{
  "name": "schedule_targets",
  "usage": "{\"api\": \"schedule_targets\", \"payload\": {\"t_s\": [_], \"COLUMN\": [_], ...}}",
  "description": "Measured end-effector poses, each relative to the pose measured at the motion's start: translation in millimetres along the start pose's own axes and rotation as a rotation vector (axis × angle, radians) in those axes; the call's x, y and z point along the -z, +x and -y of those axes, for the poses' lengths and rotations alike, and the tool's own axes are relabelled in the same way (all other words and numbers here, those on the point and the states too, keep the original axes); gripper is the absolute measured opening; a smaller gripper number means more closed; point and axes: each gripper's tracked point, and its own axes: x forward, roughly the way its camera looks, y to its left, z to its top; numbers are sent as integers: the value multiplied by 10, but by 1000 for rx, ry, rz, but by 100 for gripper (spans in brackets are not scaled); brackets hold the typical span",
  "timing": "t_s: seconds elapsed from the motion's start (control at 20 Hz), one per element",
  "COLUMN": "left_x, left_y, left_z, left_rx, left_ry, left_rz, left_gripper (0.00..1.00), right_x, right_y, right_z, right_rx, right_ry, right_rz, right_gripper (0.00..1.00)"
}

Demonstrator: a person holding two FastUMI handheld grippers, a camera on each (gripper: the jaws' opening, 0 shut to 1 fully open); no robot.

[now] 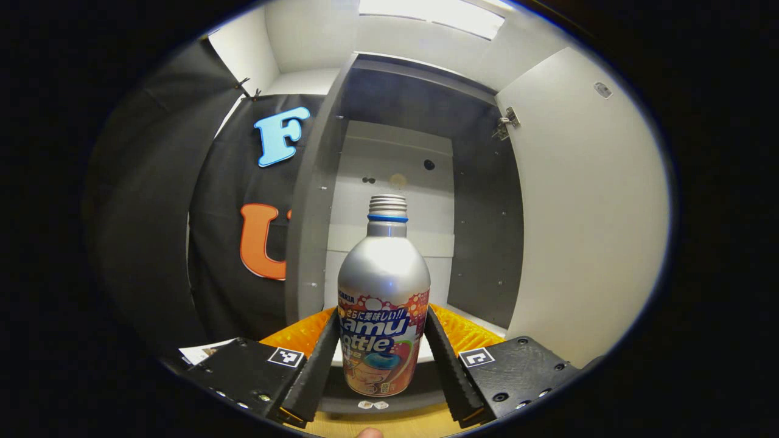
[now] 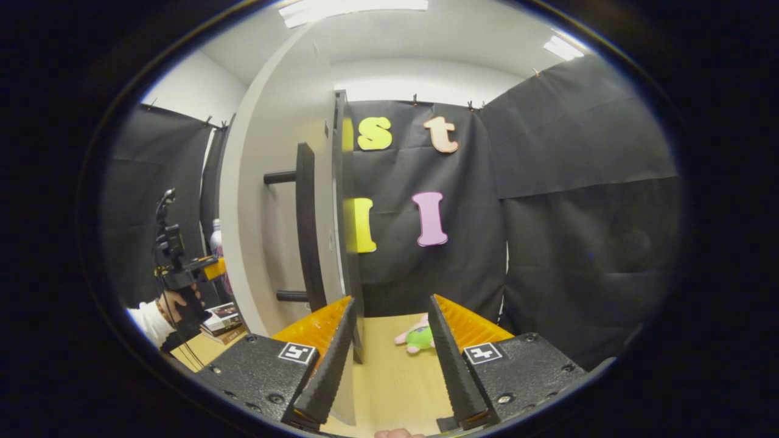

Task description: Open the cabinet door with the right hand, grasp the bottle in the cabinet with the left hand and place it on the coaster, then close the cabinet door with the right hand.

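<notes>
Between the two fingers of the left hand-held gripper (image 1: pixel 381 359), in the left gripper view, stands the silver metal bottle with a colourful printed label and a blue neck ring (image 1: pixel 383 292); both fingers lie against its sides, so the gripper is clamped on it. The bottle is upright at the front of the open grey cabinet (image 1: pixel 487 201), and the white cabinet door (image 1: pixel 584 207) is swung out to the right. From the right gripper view, the right hand-held gripper (image 2: pixel 389 359) has its fingers apart, with the door's edge just beside its left finger. The black bar handle (image 2: pixel 304 225) sits on the door. A small green and pink plush toy (image 2: pixel 417 336) lies on the wooden bench (image 2: pixel 395 377). Far left, a hand (image 2: pixel 173 302) holds the other gripper.
</notes>
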Motion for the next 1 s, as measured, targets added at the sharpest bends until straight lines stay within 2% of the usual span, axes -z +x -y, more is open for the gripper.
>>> {"api": "schedule_targets", "payload": {"t_s": [0.3,0.5,0.8,1.0], "left_x": [507,1088,2214,2646], "left_y": [-626,-963,-1440,-1655], "left_z": [-318,-481,-565,-489], "left_rx": [-117,-199,-256,-269], "left_ry": [35,48,46,43], "left_rz": [-13,-64,-231,-292], "left_gripper": [77,77,78,78], "right_x": [20,23,7,14], "right_y": [-17,-41,-66,-82], "right_z": [-8,-2,0,10], "right_rx": [-4,7,9,17], "right_ry": [15,9,-3,-20], "right_rz": [2,-3,2,-2], "right_gripper": [75,75,74,75]}}
